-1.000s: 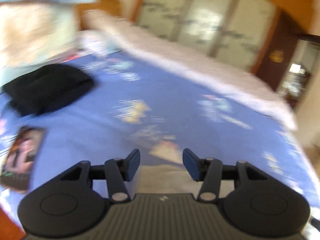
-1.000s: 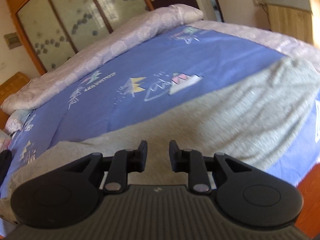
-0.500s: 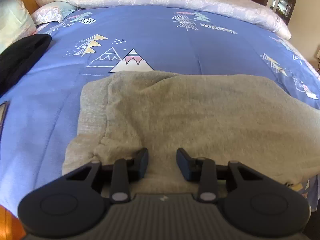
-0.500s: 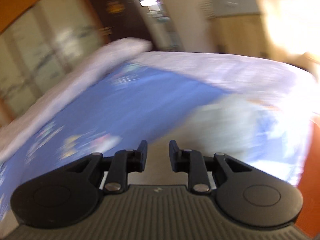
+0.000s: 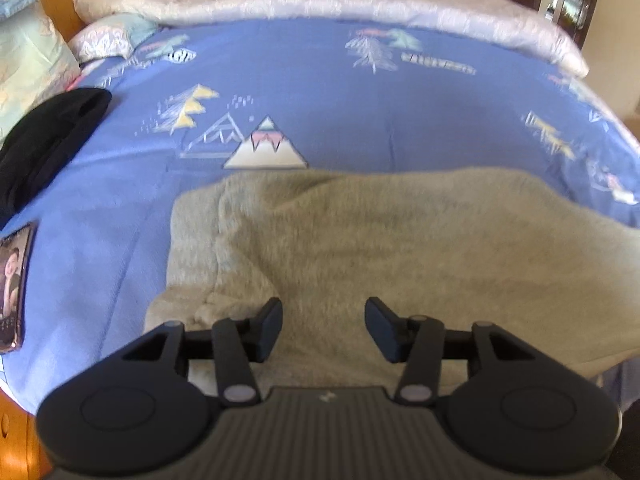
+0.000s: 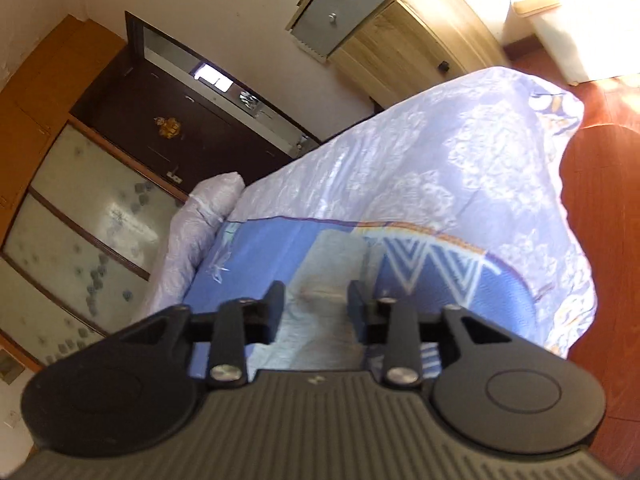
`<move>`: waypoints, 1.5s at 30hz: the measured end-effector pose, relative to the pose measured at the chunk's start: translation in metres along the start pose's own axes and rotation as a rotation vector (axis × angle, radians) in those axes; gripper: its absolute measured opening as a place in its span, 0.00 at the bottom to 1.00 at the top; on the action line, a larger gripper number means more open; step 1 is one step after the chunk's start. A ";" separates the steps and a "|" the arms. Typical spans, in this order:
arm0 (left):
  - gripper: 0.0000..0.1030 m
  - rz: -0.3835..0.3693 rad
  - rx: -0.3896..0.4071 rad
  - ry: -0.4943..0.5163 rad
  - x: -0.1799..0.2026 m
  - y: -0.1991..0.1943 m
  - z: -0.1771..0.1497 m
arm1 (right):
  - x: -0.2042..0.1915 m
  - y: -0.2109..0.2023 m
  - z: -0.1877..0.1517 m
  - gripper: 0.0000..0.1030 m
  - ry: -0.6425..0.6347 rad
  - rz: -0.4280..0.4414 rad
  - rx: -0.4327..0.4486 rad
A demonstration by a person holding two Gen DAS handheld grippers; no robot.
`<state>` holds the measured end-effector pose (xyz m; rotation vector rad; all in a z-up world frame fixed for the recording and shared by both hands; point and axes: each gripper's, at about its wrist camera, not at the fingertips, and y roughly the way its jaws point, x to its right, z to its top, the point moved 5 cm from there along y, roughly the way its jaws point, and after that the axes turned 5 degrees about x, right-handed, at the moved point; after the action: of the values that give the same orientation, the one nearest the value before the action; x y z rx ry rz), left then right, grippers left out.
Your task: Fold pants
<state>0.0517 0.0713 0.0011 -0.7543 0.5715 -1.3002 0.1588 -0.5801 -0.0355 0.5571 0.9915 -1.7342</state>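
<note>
- Low over the near edge of a bed, the left gripper (image 5: pixel 323 330) hung with its two fingers spread wide apart and nothing between them.
- Directly under and beyond those fingers lay the grey pants (image 5: pixel 380 248), a soft fleecy heap spread across the near part of the blue bedsheet (image 5: pixel 320 92), with a folded-over edge showing along their left side.
- Mountain and tree prints marked the sheet just past the pants.
- Well to the left sat a black garment (image 5: pixel 44 136), and near it, at the bed's left edge, a glossy printed packet (image 5: pixel 14 284) with a face on it.
- Along the far side ran a rolled white quilt (image 5: pixel 320 0), with pillows (image 5: pixel 108 36) at the far left corner.
- Over on the other view, the right gripper (image 6: pixel 316 308) was tilted and pointed at the foot of the bed, its fingers moderately parted and empty.
- Between those fingers a pale patch of fabric showed, too blurred to identify.
- Behind stood a dark wooden door (image 6: pixel 192 116) and a frosted-glass wardrobe (image 6: pixel 80 220).
</note>
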 end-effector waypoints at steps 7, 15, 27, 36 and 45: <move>0.47 -0.029 0.024 -0.074 -0.005 -0.011 0.006 | 0.021 0.014 -0.009 0.42 0.040 -0.042 -0.038; 0.47 0.059 -0.069 0.009 0.000 0.017 -0.013 | -0.003 0.014 -0.011 0.13 -0.050 -0.045 -0.133; 0.47 -0.198 0.107 -0.166 0.006 -0.040 0.022 | -0.184 -0.078 -0.093 0.13 -0.490 0.398 -0.222; 0.47 -0.295 -0.008 -0.151 0.038 -0.015 -0.007 | -0.218 -0.091 -0.291 0.13 -0.847 0.463 -0.569; 0.48 -0.328 -0.037 -0.175 0.039 -0.006 -0.017 | -0.262 -0.113 -0.333 0.13 -0.882 0.605 -0.647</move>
<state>0.0430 0.0293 -0.0040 -1.0124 0.3396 -1.5073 0.1244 -0.1464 0.0178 -0.3090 0.5804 -0.8631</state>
